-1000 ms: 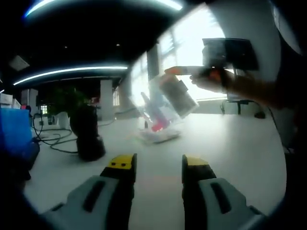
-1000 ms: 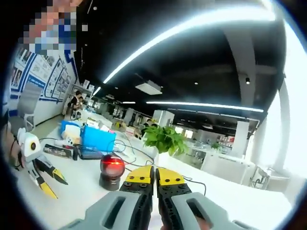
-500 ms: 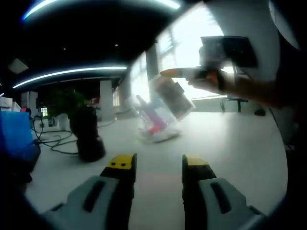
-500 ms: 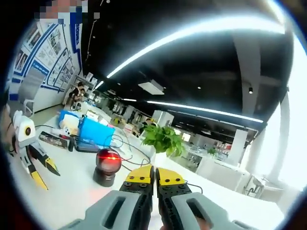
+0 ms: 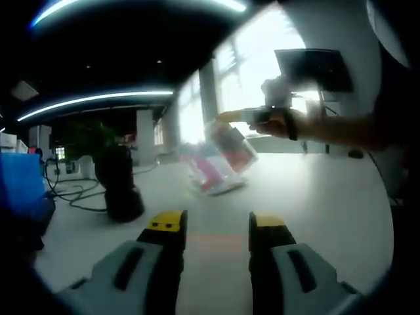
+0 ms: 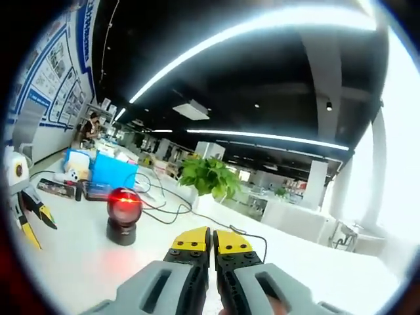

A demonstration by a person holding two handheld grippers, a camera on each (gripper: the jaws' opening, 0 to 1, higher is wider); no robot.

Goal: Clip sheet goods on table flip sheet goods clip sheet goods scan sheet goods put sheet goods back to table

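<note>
Sheet goods (image 5: 220, 161), a clear plastic packet with red and dark printed inserts, hang blurred at about 12 o'clock in your left gripper view, tilted above the white table (image 5: 308, 203), with their lower edge close to the tabletop; whether they touch it you cannot tell.

Nearest in that view, your left gripper (image 5: 215, 226) rises from 6 o'clock with its grey, yellow-tipped jaws parted and bare table showing between them. Farther out at 10 o'clock stands the dark rounded scanner (image 5: 120, 184), with black cables (image 5: 69, 190) trailing toward a blue box (image 5: 20, 180) at 9 o'clock. Beyond the packet, at 1 o'clock, your right gripper (image 5: 226, 117) comes in held by your hand (image 5: 279, 121) and meets the packet's upper edge; the blur hides how its jaws sit there.

In your right gripper view those jaws stand pressed together at 6 o'clock (image 6: 210, 239), though what lies between them cannot be made out. Past them at 9 o'clock the scanner (image 6: 123, 213) glows red on the table (image 6: 72, 262), your left gripper (image 6: 23, 207) sits further toward the edge, and a leafy green plant (image 6: 207, 177) stands at 12 o'clock.
</note>
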